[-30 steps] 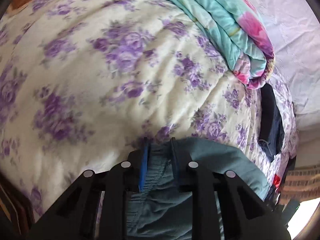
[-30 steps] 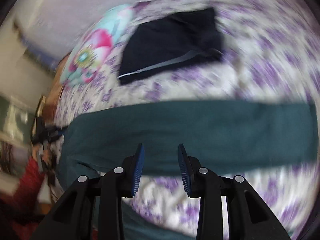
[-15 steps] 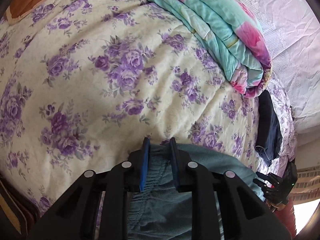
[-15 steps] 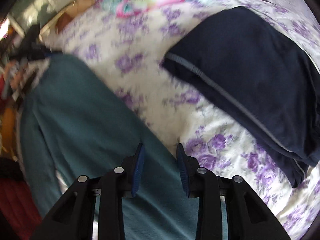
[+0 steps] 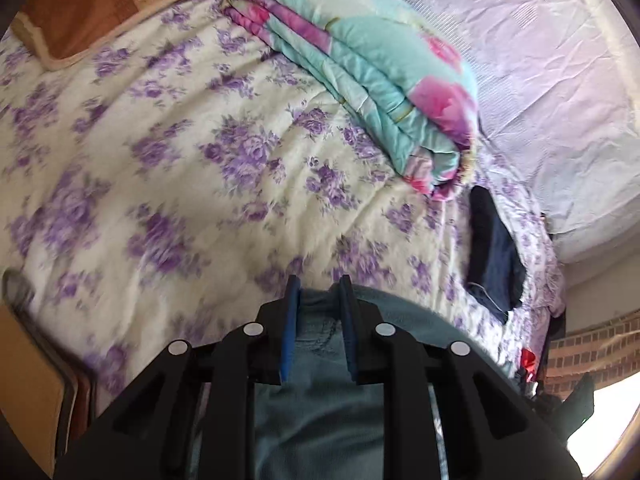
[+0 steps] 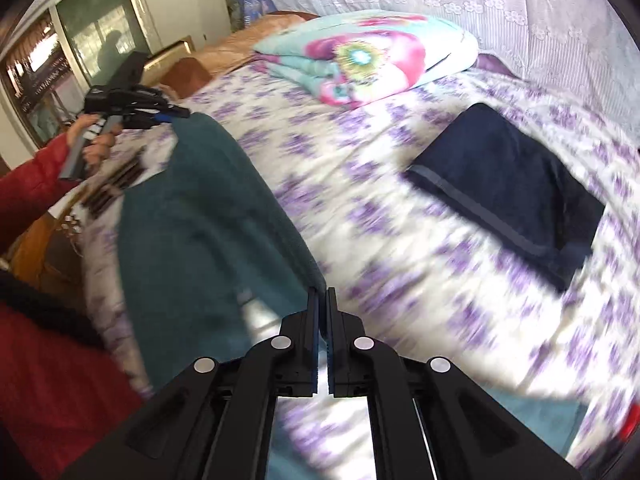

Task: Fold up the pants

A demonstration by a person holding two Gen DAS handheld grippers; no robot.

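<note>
Stretching between them, the teal pants (image 6: pixel 208 216) are clamped by left gripper (image 5: pixel 318 292) and right gripper (image 6: pixel 323 300).

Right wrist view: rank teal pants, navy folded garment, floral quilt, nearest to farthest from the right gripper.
1. teal pants: edge at the right gripper, stretching left toward the left gripper.
2. navy folded garment: flat on the bedspread, up and right.
3. floral quilt: folded at the bed's far end, by the curtain.
</note>
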